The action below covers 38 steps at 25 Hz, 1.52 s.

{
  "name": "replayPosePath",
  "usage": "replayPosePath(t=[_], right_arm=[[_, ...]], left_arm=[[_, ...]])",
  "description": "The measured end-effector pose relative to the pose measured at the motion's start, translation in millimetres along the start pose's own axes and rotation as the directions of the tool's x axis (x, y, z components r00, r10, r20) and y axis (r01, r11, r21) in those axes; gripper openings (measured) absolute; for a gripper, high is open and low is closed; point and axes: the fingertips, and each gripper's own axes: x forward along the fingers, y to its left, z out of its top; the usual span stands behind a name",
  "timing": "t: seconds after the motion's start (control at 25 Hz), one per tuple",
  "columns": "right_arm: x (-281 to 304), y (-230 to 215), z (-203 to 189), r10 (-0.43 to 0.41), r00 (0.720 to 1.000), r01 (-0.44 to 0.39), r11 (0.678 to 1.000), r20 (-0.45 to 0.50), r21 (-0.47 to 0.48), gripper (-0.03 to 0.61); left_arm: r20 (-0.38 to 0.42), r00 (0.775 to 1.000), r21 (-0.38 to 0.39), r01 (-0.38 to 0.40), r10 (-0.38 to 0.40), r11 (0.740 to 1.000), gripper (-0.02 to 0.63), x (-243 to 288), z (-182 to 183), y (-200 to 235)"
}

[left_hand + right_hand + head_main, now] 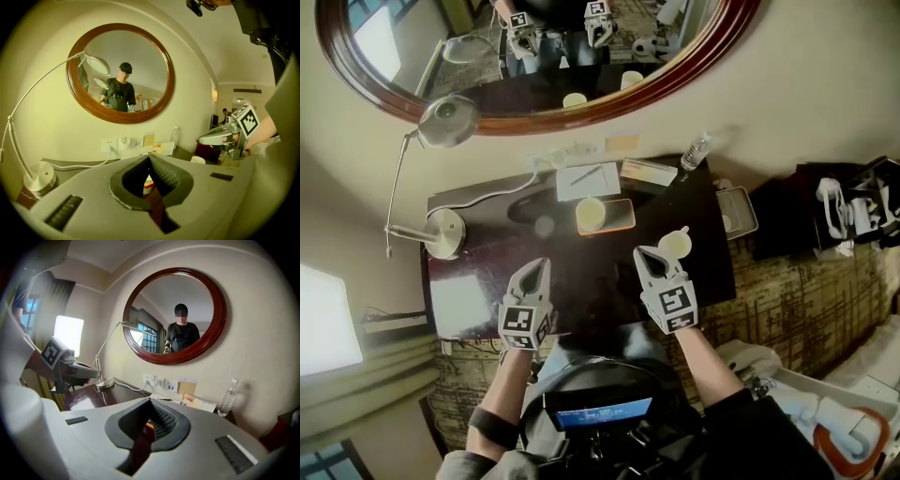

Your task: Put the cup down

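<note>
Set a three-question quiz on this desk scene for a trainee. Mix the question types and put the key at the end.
1. True or false: the right claw is shut on a cup.
2. The cup at mid-desk stands on: A) an orange-edged tray; B) a plate; C) a folded towel.
3. Fill in: in the head view, the water bottle stands at the far ____ corner of the desk.
Key: 1 false, it is shut with nothing in it; 2 A; 3 right.
</note>
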Motion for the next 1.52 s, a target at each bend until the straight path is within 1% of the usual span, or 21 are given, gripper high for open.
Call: replayPosePath(t=[0.12, 0.24, 0.36, 0.48, 0.52, 0.56, 0.64, 0.72, 0.84, 0.92, 1.0, 1.04, 1.12, 1.16, 1.28, 1.36, 1.44, 1.52], right_arm=[[2.3, 3.2, -3.2, 0.013, 1.0, -0.013, 1.0, -0.005, 0.01, 0.015], [5.2, 4.1, -4.0, 0.028, 1.0, -0.027, 0.999, -0.01, 0.021, 0.017], [6.2, 1.5, -4.8, 0.032, 0.999, -0.032, 0.999, -0.013, 0.025, 0.015], [6.9, -2.4, -5.3, 0.034, 0.999, -0.033, 0.999, -0.016, 0.029, 0.017], [7.3, -3.9, -5.3, 0.035, 0.999, -0.034, 0.999, -0.017, 0.03, 0.017], [7.7, -5.4, -5.3, 0.035, 0.999, -0.035, 0.999, -0.018, 0.031, 0.017], [8.4, -7.9, -6.0, 0.036, 0.999, -0.035, 0.999, -0.019, 0.036, 0.017], [8.5, -10.6, -6.9, 0.036, 0.999, -0.035, 0.999, -0.02, 0.04, 0.017], [7.3, -16.5, -8.3, 0.032, 0.999, -0.031, 0.998, -0.023, 0.047, 0.017], [5.5, -21.3, -12.9, 0.026, 0.999, -0.024, 0.998, -0.028, 0.058, 0.017], [3.3, -25.6, -16.7, 0.018, 0.999, -0.016, 0.998, -0.032, 0.065, 0.017], [2.3, -27.6, -18.9, 0.013, 0.999, -0.011, 0.998, -0.034, 0.067, 0.017], [0.0, -31.9, -24.7, 0.005, 0.999, -0.002, 0.997, -0.042, 0.074, 0.017], [-1.4, -34.3, -28.4, 0.001, 0.999, 0.003, 0.997, -0.047, 0.079, 0.017], [-6.0, -40.7, -41.6, -0.012, 0.998, 0.018, 0.996, -0.066, 0.093, 0.017], [-8.4, -43.1, -50.7, -0.022, 0.997, 0.03, 0.994, -0.079, 0.107, 0.017], [-10.7, -45.3, -59.1, -0.032, 0.995, 0.043, 0.992, -0.091, 0.121, 0.017], [-13.4, -47.4, -66.8, -0.041, 0.994, 0.054, 0.989, -0.099, 0.134, 0.017]], left_arm=[[-0.02, 1.0, -0.009, 0.008, -0.008, 1.0, 0.005, -0.2, -2.7, -0.2], [-0.017, 1.0, -0.021, 0.0, 0.0, 1.0, 0.005, 0.4, 11.2, -3.2], [-0.003, 1.0, -0.025, -0.006, 0.006, 1.0, 0.005, 5.4, 5.2, 1.4], [-0.019, 1.0, -0.031, -0.004, 0.003, 0.999, 0.005, 11.0, 10.5, -3.7], [-0.022, 1.0, -0.023, -0.003, 0.002, 1.0, 0.005, 14.0, 5.3, -2.1], [-0.024, 1.0, -0.016, -0.002, 0.001, 1.0, 0.021, 17.1, -0.5, -0.2], [-0.036, 0.999, -0.014, 0.006, -0.006, 1.0, 0.031, 23.0, -6.9, 0.3], [-0.057, 0.998, -0.018, 0.023, -0.024, 1.0, 0.074, 31.2, -10.5, -2.5], [-0.112, 0.991, -0.018, 0.067, -0.069, 0.998, 0.227, 50.1, -17.5, -9.3], [-0.168, 0.981, -0.003, 0.102, -0.101, 0.995, 0.283, 64.1, -22.2, -14.9], [-0.215, 0.969, 0.005, 0.129, -0.125, 0.992, 0.373, 80.8, -30.1, -18.8], [-0.232, 0.963, 0.001, 0.138, -0.134, 0.99, 0.425, 90.2, -35.8, -19.2], [-0.252, 0.955, -0.017, 0.161, -0.16, 0.987, 0.482, 109.7, -45.4, -22.1], [-0.26, 0.95, -0.024, 0.176, -0.176, 0.984, 0.498, 119.1, -47.8, -26.0], [-0.303, 0.929, -0.018, 0.219, -0.214, 0.975, 0.503, 144.9, -55.2, -39.6], [-0.325, 0.921, 0.001, 0.228, -0.215, 0.974, 0.503, 163.9, -61.8, -41.1], [-0.34, 0.918, 0.018, 0.221, -0.202, 0.975, 0.503, 183.7, -68.0, -39.6], [-0.354, 0.916, 0.019, 0.21, -0.19, 0.978, 0.503, 201.6, -74.3, -38.2]])
